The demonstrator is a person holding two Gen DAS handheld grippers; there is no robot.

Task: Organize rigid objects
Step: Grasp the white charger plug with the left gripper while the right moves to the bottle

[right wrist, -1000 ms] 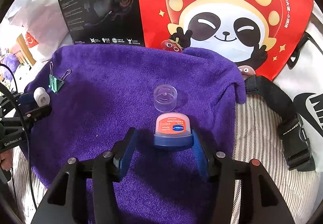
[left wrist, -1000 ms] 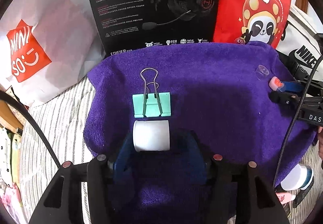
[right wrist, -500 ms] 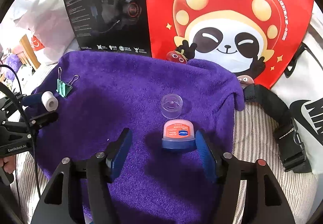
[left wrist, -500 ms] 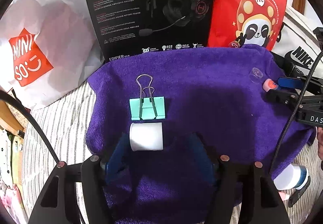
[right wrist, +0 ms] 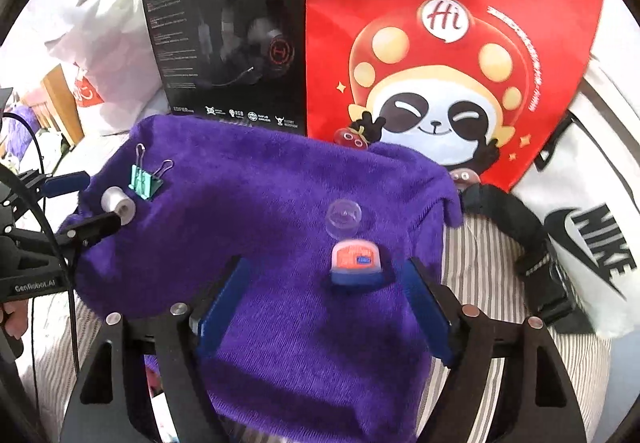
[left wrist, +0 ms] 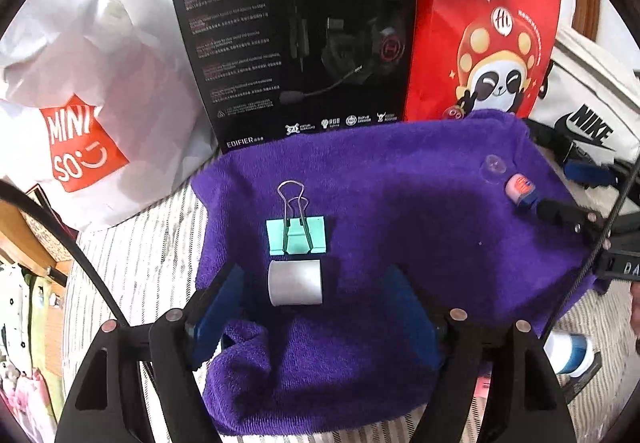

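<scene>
The purple towel spread over the striped bed serves as the sorting surface, and the small things sit on it in two pairs. Near its left edge the white roll lies on its side just in front of the green binder clip. The left gripper has its fingers wide, one on each side of the roll and clear of it, so the roll looks set down there as the clip's neighbour. Near the right edge the small pink-and-blue jar stands just in front of the clear cap. The right gripper is likewise spread wide, holding nothing, the jar free between its fingers.
</scene>
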